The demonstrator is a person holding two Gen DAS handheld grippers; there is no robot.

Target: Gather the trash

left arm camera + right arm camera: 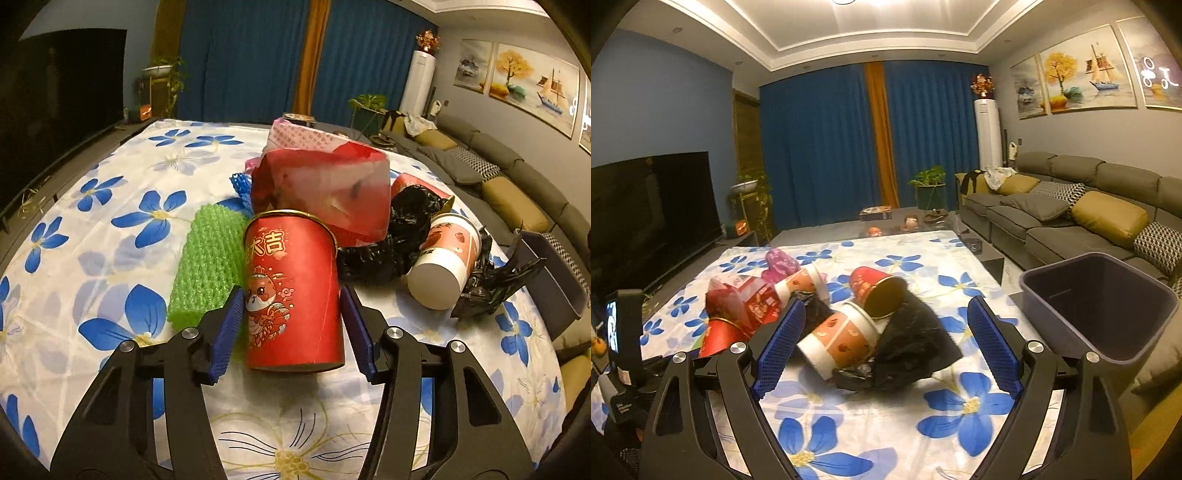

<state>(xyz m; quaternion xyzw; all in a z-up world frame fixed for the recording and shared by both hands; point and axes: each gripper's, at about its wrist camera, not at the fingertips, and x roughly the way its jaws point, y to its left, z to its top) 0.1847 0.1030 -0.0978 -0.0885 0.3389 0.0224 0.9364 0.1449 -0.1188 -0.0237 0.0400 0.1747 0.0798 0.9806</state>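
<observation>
A pile of trash lies on a table with a blue-flowered cloth (110,229). In the left wrist view my left gripper (291,295) is shut on an upright red tube can (291,291), with its blue pads against the can's sides. Beside the can lie a green foam net (207,273), a red box (325,192), a black plastic bag (399,236) and a white paper cup (443,266). In the right wrist view my right gripper (886,325) is open above the paper cup (838,343) and the black bag (916,347). A second red can (879,291) lies on its side behind.
A dark purple bin (1100,314) stands at the table's right edge, also seen in the left wrist view (546,273). A grey sofa (1071,214) runs along the right wall. A television (646,206) stands left. The left gripper's handle (624,332) shows at far left.
</observation>
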